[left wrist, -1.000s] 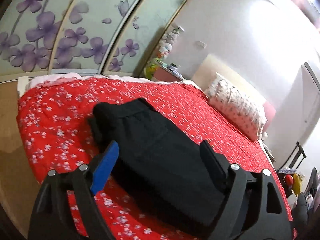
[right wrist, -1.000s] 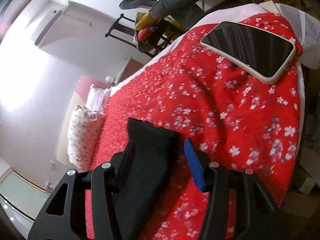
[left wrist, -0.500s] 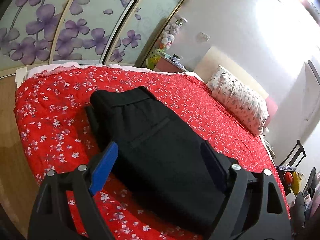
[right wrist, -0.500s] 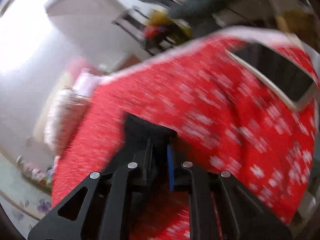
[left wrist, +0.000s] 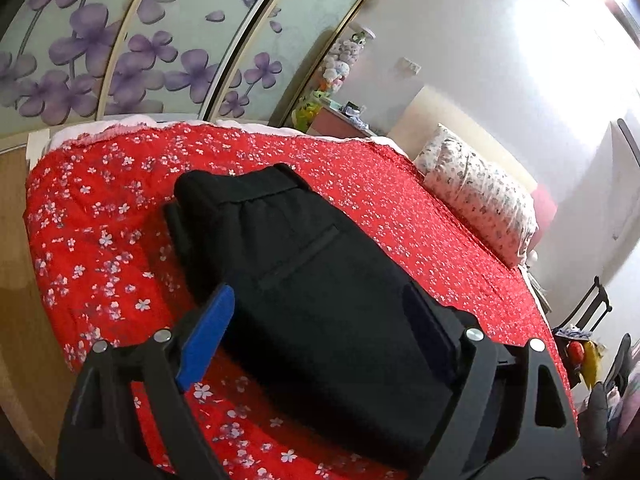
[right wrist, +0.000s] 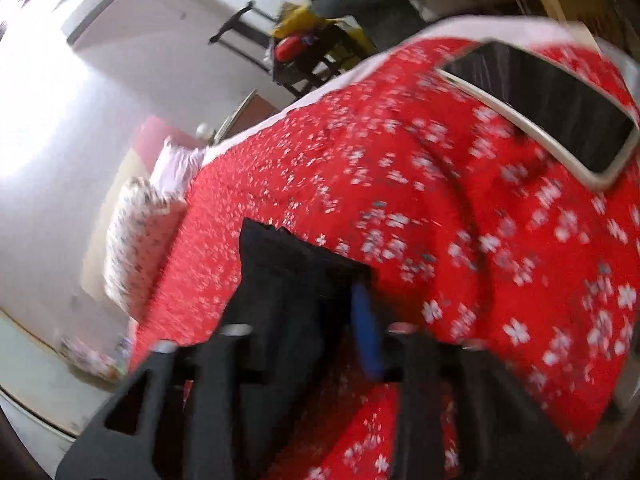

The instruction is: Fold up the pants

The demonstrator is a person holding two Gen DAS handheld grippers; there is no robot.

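The black pants (left wrist: 304, 276) lie folded lengthwise on the red flowered bedspread (left wrist: 100, 216), waistband at the far end. My left gripper (left wrist: 316, 312) is open, its jaws wide apart over the near part of the pants. In the blurred right wrist view the hem end of the pants (right wrist: 288, 264) sits between the jaws of my right gripper (right wrist: 320, 304), which are close together on the cloth.
A phone (right wrist: 544, 104) lies on the bedspread near the bed's corner. A patterned pillow (left wrist: 480, 196) is at the head of the bed. A chair with clothes and bags (right wrist: 312, 40) stands beside the bed. A flowered wardrobe (left wrist: 120, 40) lines the far side.
My right gripper has closed on the pants' hem end and swung, with the view blurring. My left gripper stayed open and shifted slightly over the pants.
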